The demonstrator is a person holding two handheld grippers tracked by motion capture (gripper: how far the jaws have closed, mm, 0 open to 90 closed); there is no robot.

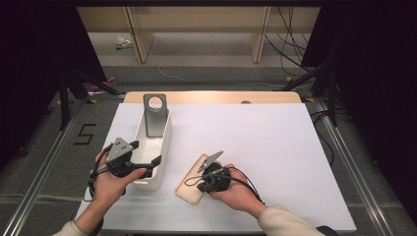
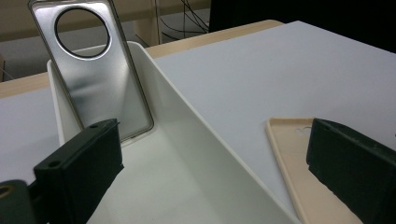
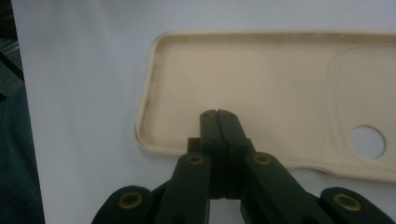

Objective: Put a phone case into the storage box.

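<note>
My right jaws (image 3: 218,113) are pressed flat together over the smooth beige phone case (image 3: 261,88), lying at six o'clock on the white table (image 1: 275,142); left jaws (image 2: 210,163) gape around the glossy white bin (image 2: 187,140).

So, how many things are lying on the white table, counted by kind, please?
Phone cases: 2 (silver phone case leaning upright inside the bin, beige phone case lying flat with its inside facing up)
White bin: 1
Total: 3
</note>
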